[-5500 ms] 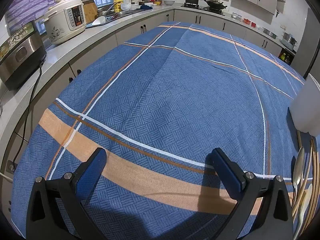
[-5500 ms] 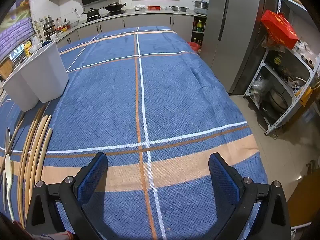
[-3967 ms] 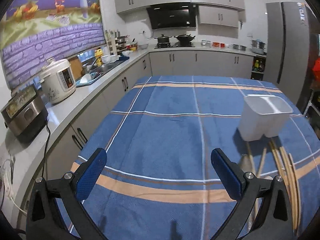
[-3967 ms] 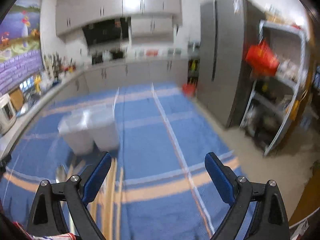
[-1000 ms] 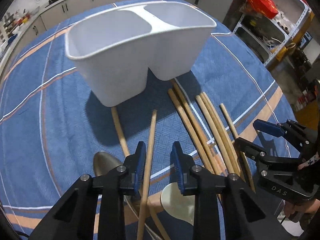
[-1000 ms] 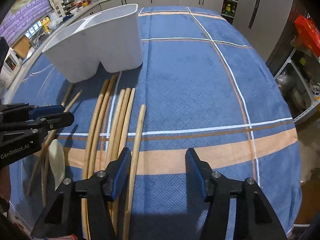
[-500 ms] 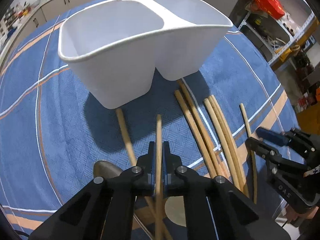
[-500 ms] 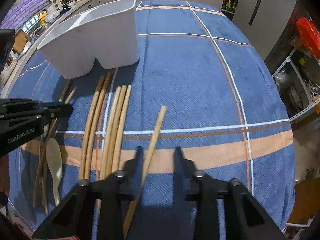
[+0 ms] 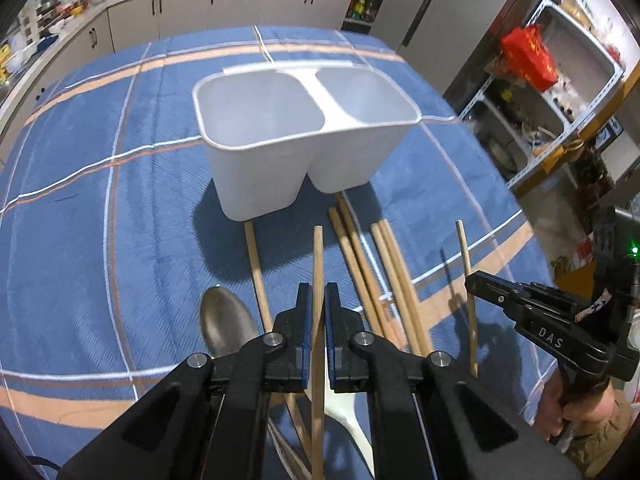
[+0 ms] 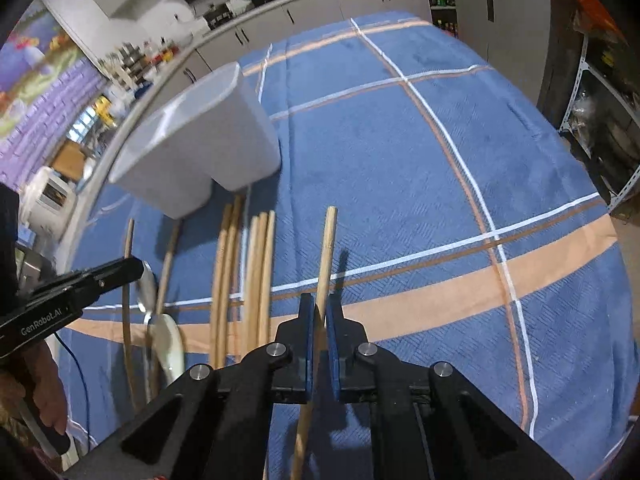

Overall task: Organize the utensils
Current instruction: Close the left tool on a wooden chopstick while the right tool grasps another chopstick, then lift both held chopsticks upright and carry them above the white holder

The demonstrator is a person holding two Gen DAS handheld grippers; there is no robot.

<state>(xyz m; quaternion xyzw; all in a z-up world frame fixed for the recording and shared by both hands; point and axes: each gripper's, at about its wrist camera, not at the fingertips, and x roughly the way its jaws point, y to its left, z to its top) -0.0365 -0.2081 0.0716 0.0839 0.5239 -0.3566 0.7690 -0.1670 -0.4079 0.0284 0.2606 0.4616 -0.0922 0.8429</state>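
Left gripper [image 9: 316, 304]: jaws clamped on a wooden chopstick [image 9: 318, 264], pointing steeply down, far tip raised. Right gripper [image 10: 318, 312]: jaws have just been closing, now pinched on another chopstick [image 10: 327, 240], same downward pitch. Both side by side, near edge. A hand [image 9: 560, 416] grips the right handle.

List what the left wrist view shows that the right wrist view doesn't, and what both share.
Left wrist only: both holder compartments from above, nothing in either; the red bag on the shelving; the left gripper head-on, shut on a chopstick.
Right wrist only: the purple mural wall; the right gripper head-on, shut on another chopstick.
Both: the holder, loose chopsticks on the blue cloth, the spoons, and the opposite gripper.
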